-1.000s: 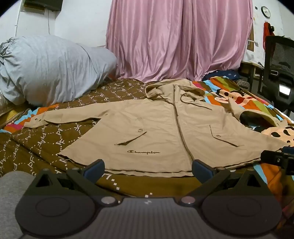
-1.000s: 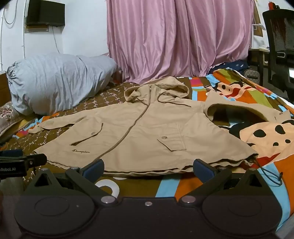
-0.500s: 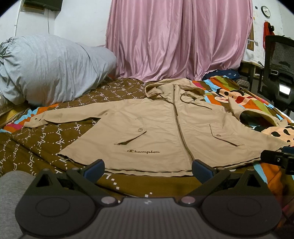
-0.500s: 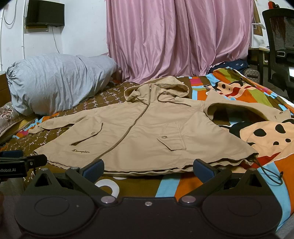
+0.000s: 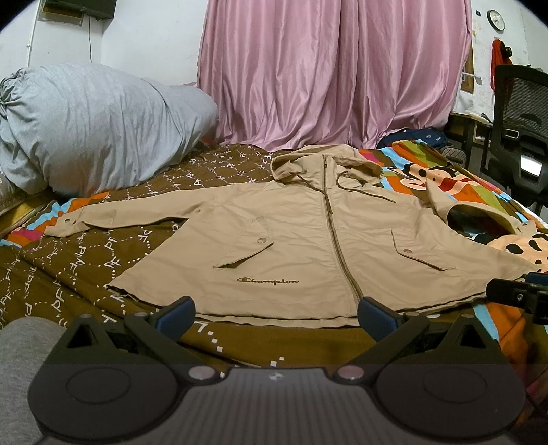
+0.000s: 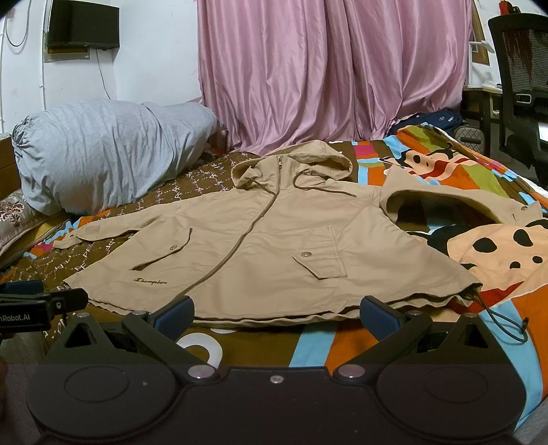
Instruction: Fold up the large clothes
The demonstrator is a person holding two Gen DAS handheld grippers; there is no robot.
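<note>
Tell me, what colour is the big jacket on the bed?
The jacket is tan, a light beige, with a brown zip. The left wrist view shows it best.

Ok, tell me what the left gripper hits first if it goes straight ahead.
Most likely the jacket. The left gripper is open and aimed at its bottom hem, near the zipper end. A strip of bedspread lies before the hem; height above it is unclear.

Pink curtains hang across the back of the room, with a big grey bundle of bedding slumped at the left of them. A brown patterned bedspread covers the bed beside a bright cartoon blanket, a black office chair stands at the right, and a clock hangs on the wall
</note>
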